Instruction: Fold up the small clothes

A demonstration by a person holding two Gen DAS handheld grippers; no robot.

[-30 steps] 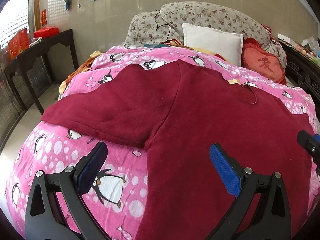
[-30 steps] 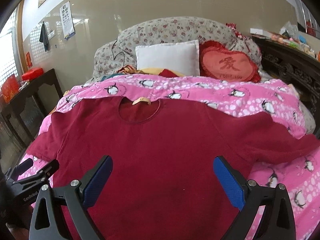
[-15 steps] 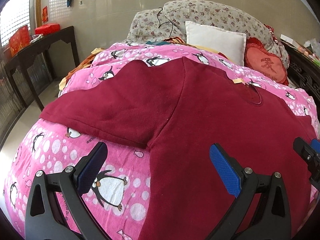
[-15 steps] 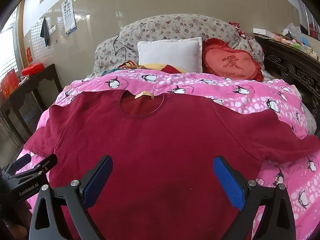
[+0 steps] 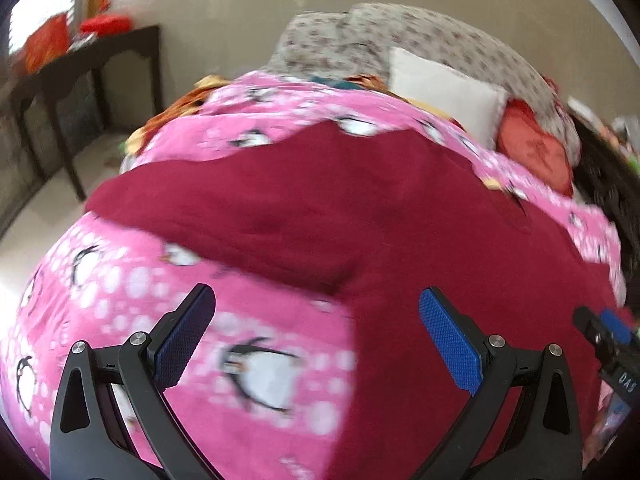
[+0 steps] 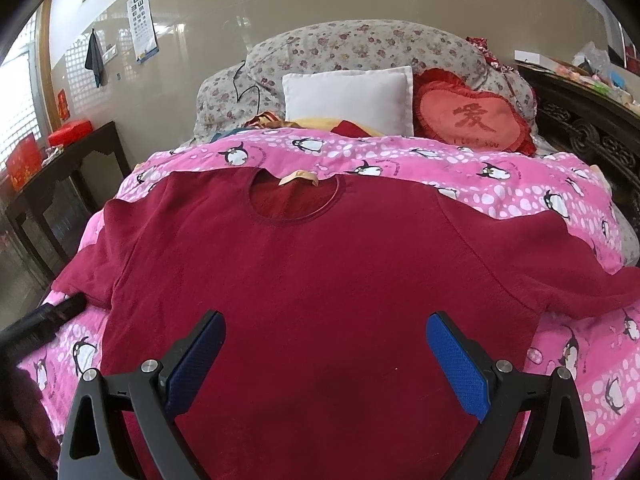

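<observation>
**Maroon shirt spread flat, both grippers spread wide above it**

Maroon fabric fills the middle of both views: a long-sleeved shirt (image 6: 320, 264) lies face up on a pink penguin-print quilt (image 6: 500, 184) that covers the bed. Its round neck points toward the headboard, with a tan label (image 6: 298, 178) showing at the collar. Both sleeves stretch out sideways onto the quilt; one runs off toward the right edge of the right wrist view, the other lies toward the left.

The right gripper (image 6: 324, 350) hovers over the lower body of the shirt, its blue pads far apart and nothing between them. The left gripper (image 5: 316, 334) hangs over the shirt's side edge, just below the armpit, with one finger over quilt and the other over maroon cloth; its jaws are also released and empty. The left wrist view is blurred.

Behind the quilt sit a white pillow (image 6: 348, 100), a red heart cushion (image 6: 474, 120) and a floral pillow (image 6: 360, 46). A dark side table (image 6: 68, 160) stands at the left by the wall.
</observation>
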